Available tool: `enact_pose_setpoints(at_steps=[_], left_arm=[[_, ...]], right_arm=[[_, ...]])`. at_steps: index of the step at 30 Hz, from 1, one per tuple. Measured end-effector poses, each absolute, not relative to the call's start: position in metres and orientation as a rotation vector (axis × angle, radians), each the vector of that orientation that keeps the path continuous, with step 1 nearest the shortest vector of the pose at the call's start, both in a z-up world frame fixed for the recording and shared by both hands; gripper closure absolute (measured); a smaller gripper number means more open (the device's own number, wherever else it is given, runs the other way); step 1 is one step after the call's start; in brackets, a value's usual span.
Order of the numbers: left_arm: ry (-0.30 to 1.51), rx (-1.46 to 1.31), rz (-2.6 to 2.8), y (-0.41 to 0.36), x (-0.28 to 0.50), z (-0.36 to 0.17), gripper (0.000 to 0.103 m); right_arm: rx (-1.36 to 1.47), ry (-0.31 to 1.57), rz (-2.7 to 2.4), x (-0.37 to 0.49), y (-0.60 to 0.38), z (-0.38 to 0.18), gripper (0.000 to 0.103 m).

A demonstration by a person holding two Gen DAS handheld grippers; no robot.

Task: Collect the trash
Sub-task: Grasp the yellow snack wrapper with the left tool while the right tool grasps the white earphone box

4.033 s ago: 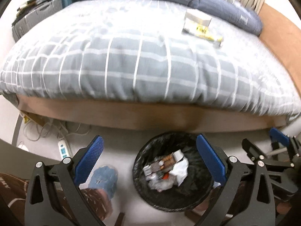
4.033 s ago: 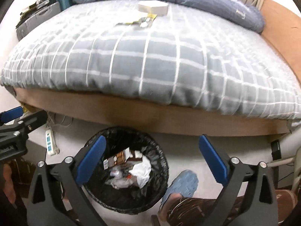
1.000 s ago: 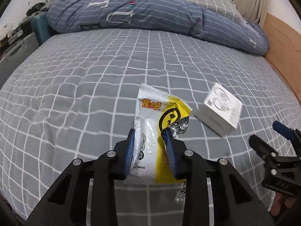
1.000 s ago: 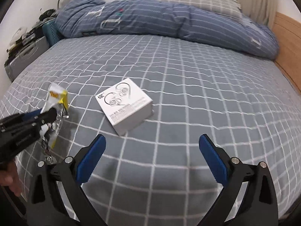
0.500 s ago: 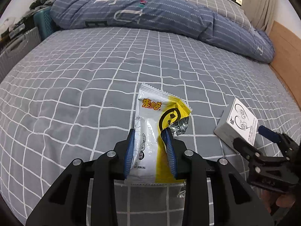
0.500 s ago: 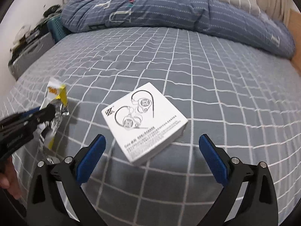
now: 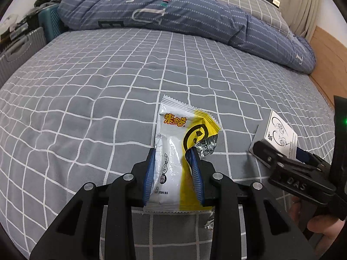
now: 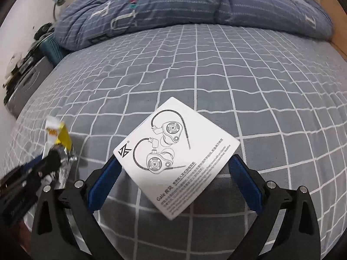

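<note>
**Trash pickup on the bed: one piece gripped, one about to be**

Wrapper (image 7: pixel 173 164) first: the white-and-yellow snack packet is pinched between the blue pads of the left gripper (image 7: pixel 173 171), its sealed top sticking out ahead of the fingers and a torn foil flap showing at its right edge. Whether its far end is clear of the bed (image 7: pixel 97 82) or resting on the grey checked cover cannot be told.

The white earphone box (image 8: pixel 176 151) lies flat on the cover, turned cornerwise. The right gripper (image 8: pixel 175 182) is spread wide with a pad on each side of it, close to the box's edges but not yet pressing as far as the right wrist view shows.

By my judgement the task is partway: one item is secured, the second is lined up for a grasp, and neither has been carried off to a bin; no bin is in sight.

Count: two pieces of trash, one wrapper and one box. Two grippers. One rumpled blue duvet (image 7: pixel 173 15) at the head of the bed.
</note>
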State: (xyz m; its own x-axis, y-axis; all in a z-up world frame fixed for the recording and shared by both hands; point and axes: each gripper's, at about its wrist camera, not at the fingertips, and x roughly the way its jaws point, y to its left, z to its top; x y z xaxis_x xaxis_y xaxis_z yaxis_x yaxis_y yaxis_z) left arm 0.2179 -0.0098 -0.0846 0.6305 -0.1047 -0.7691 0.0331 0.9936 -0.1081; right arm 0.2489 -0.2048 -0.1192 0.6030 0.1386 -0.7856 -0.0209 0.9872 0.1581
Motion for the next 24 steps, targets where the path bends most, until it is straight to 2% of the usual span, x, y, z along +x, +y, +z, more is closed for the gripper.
enact_pose_setpoints(at_steps=[4,8,24], left_arm=[[0.888,-0.077,-0.079,-0.010,0.218,-0.086,0.072],[0.891,-0.079,-0.075,-0.008,0.218,-0.087,0.072],[0.891,-0.072,-0.076,-0.009,0.215,-0.079,0.072]], right_arm=[[0.134,0.907,0.065,0.251,-0.201,-0.121,0.012],[0.124,0.892,0.050,0.251,-0.198,-0.119,0.021],[0.119,0.858,0.036,0.241,-0.202,-0.097,0.027]])
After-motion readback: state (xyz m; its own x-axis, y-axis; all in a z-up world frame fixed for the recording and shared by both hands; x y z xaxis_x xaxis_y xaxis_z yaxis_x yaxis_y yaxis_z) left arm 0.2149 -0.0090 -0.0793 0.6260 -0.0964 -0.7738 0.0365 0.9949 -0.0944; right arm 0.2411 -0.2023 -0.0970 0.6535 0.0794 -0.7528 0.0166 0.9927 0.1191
